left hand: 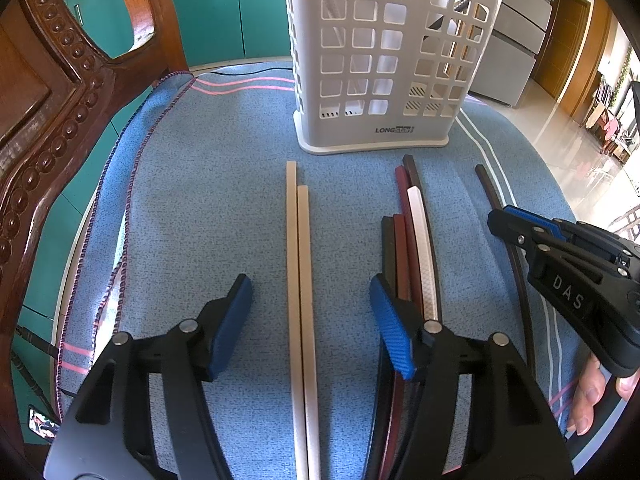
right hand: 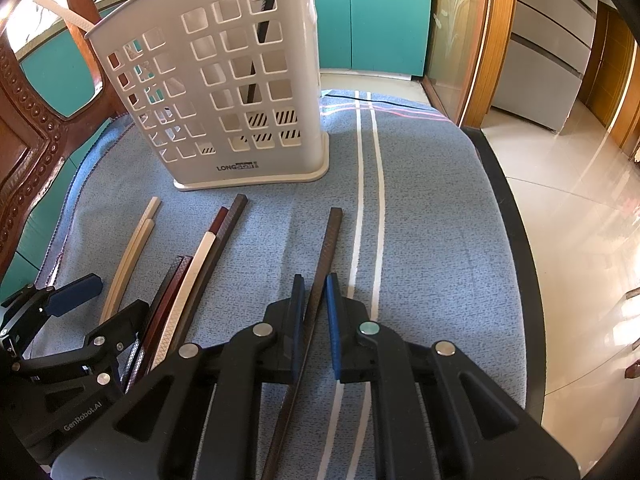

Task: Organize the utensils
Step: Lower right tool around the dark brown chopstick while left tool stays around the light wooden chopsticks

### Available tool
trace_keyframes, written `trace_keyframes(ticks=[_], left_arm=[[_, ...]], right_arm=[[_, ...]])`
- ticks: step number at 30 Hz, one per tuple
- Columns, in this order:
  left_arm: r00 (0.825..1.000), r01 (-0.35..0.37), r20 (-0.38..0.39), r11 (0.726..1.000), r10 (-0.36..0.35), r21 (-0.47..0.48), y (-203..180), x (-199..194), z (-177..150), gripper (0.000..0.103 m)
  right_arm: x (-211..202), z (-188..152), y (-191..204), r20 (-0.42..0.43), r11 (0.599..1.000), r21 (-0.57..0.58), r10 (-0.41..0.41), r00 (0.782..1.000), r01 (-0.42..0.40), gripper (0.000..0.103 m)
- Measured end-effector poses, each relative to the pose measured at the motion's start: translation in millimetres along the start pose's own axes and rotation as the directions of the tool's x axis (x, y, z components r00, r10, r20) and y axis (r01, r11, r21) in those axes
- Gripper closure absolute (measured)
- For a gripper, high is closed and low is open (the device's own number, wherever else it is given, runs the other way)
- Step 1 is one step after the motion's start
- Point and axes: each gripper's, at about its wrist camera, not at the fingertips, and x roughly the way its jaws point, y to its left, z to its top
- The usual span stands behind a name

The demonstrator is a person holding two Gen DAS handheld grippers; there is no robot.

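A white perforated utensil holder (left hand: 384, 60) stands upright on the blue cloth; it also shows in the right wrist view (right hand: 224, 92) with a dark stick and a white stick inside. Two cream chopsticks (left hand: 298, 280) lie side by side between the fingers of my open left gripper (left hand: 310, 312), which touches neither. A bundle of dark, maroon and white chopsticks (left hand: 412, 240) lies by its right finger. My right gripper (right hand: 314, 312) has its jaws narrowly around a single dark chopstick (right hand: 326, 256) lying on the cloth; whether the pads press it is unclear.
The blue cloth (left hand: 208, 200) covers a round table with a dark rim (right hand: 516, 216). A carved wooden chair back (left hand: 52, 128) stands at the left. Teal cabinets (left hand: 224, 12) are behind and tiled floor (right hand: 580, 220) is to the right.
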Motion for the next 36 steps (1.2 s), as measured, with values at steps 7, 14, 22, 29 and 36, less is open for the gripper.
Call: trace_keyframes(ticks=[7,14,22,29,36], left_arm=[[1.000,0.000,0.000,1.000,0.000,0.001,0.2,0.0,-0.1,0.040],[1.000,-0.001,-0.001,1.000,0.001,0.000,-1.1,0.0,0.3,0.040],[1.000,-0.002,-0.001,1.000,0.002,0.000,-1.3,0.0,0.2,0.040],[1.000,-0.002,-0.001,1.000,0.002,0.001,-0.8,-0.1,0.1,0.039],[1.000,-0.003,-0.002,1.000,0.003,0.001,0.1,-0.2,-0.3,0.039]], right_arm=[[-0.3,-0.7,2.0,0.001,1.000,-0.007,0.002,1.000,-0.002,0.087],[-0.9,-1.5,6.0,0.002,1.000,-0.021,0.002,1.000,-0.002,0.084],[-2.7,-2.4,7.7,0.003,1.000,-0.029,-0.003,1.000,0.003,0.083],[-2.5,-2.4,7.9,0.003,1.000,-0.028,-0.003,1.000,0.003,0.083],[-3.6,-3.1,8.3,0.004,0.999,-0.032,-0.005,1.000,0.005,0.083]])
